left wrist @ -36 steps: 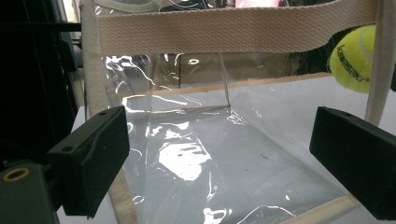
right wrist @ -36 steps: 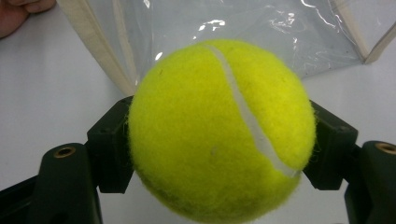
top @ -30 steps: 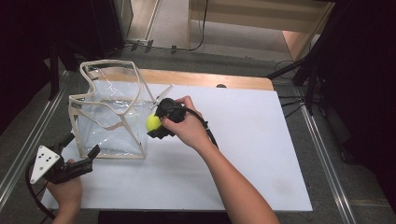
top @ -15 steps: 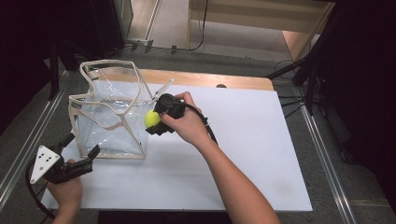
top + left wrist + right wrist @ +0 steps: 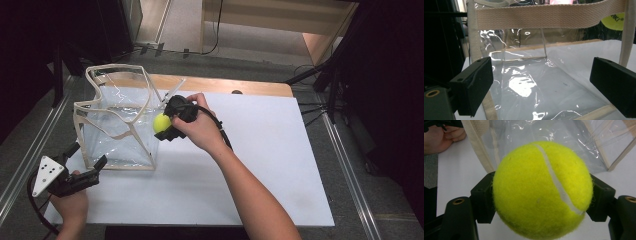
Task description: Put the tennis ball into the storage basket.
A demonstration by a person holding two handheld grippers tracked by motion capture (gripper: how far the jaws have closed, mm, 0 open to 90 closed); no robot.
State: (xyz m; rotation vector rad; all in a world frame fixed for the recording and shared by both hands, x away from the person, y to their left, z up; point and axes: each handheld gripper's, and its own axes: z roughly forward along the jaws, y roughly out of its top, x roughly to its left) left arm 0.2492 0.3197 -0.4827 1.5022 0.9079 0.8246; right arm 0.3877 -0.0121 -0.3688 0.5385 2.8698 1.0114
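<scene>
The pick-up looks done: the right tongs pinch a yellow tennis ball between their two jaws, one jaw on each side of it, as the right gripper view shows with the tennis ball clear of the white counter below. Ahead of these tongs stands the clear plastic tote bag with its cream webbing trim, mouth open upward. In the high view the ball sits at the bag's near right corner, about level with the rim; whether it touches the plastic cannot be told. The bag looks empty.

The left tongs are spread wide and hold nothing. They sit low, just in front of the bag's near wall, with the webbing strap crossing above them and the bag's floor seen between the jaws.

What seems left: carry the ball over the rim, let it go inside, and perhaps steady the bag with the left tongs.
</scene>
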